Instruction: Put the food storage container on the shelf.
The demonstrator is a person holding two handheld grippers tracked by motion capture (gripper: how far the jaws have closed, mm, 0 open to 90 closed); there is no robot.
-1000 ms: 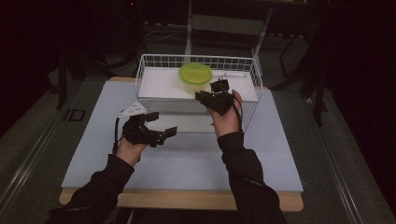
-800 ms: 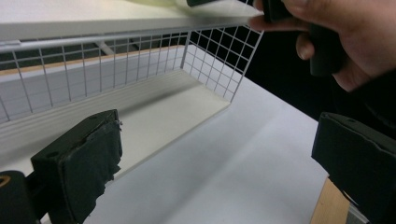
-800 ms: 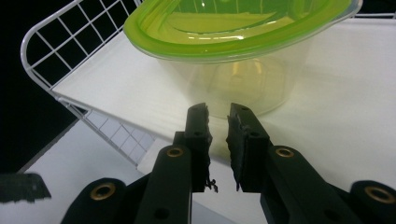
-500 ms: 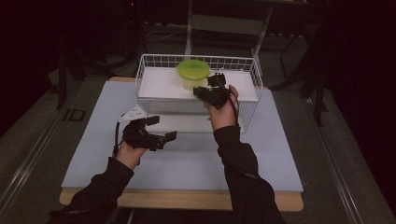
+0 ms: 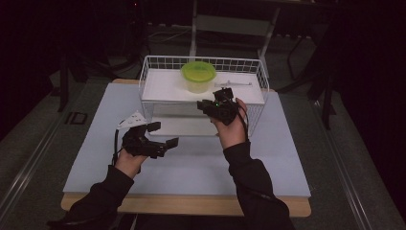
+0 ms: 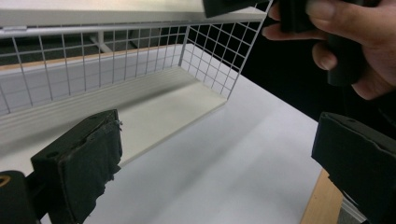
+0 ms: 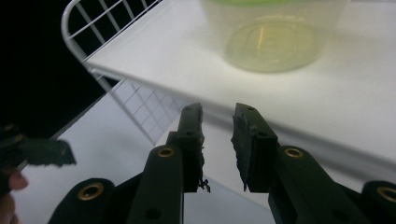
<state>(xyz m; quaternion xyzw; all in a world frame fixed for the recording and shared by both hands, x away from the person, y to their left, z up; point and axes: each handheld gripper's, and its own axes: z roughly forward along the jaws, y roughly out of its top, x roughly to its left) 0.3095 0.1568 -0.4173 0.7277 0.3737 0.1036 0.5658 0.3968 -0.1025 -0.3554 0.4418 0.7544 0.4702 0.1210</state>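
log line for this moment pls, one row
right tongs: slightly apart, empty, aimed at green-lidded tub on rack shelf | left tongs: open, empty, over table

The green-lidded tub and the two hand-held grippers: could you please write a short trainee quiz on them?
1. True or false: the tub stands on the top shelf of the wire rack.
2. Which hand-held gripper is nearer the tub? A) left hand-held gripper B) right hand-held gripper
3. Fill in: the right hand-held gripper's jaws hold ____.

Key: 1 true; 2 B; 3 nothing, a narrow gap stands empty between them.
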